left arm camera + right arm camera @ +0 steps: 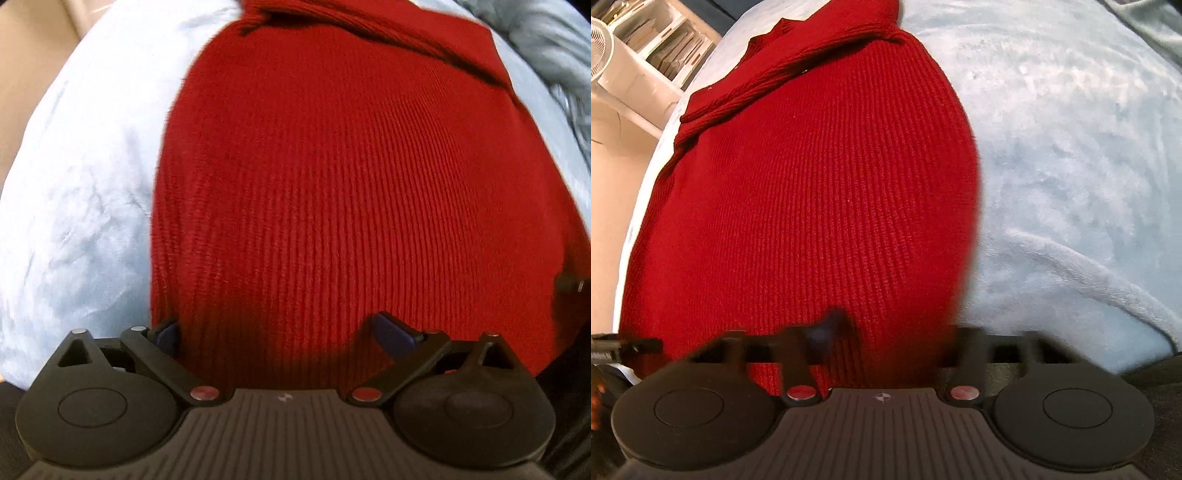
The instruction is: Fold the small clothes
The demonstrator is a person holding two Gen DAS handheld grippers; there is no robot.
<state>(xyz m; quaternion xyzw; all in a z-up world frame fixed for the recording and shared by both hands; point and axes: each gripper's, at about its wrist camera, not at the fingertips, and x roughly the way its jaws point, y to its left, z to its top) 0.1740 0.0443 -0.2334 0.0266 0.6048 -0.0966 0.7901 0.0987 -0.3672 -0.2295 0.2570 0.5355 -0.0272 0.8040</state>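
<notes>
A red ribbed knit sweater (332, 184) lies flat on a pale blue fleece blanket (74, 221), with a sleeve folded across its far end (783, 70). My left gripper (277, 332) is open, pointing steeply down, its two blue-padded fingers (391, 334) spread wide just over the sweater's near left edge. My right gripper (894, 328) is at the sweater's near right edge (960, 258). Its fingers are blurred. One dark pad (831, 326) shows against the knit, the other is hidden behind raised red fabric, and the jaws stand narrow with cloth between them.
White shelves with papers (661, 48) and a white fan (600, 48) stand beyond the bed's far left corner. A crumpled grey blanket (546, 48) lies at the far right. Bare blanket (1071, 147) spreads to the right of the sweater. The bed edge drops off at left (22, 74).
</notes>
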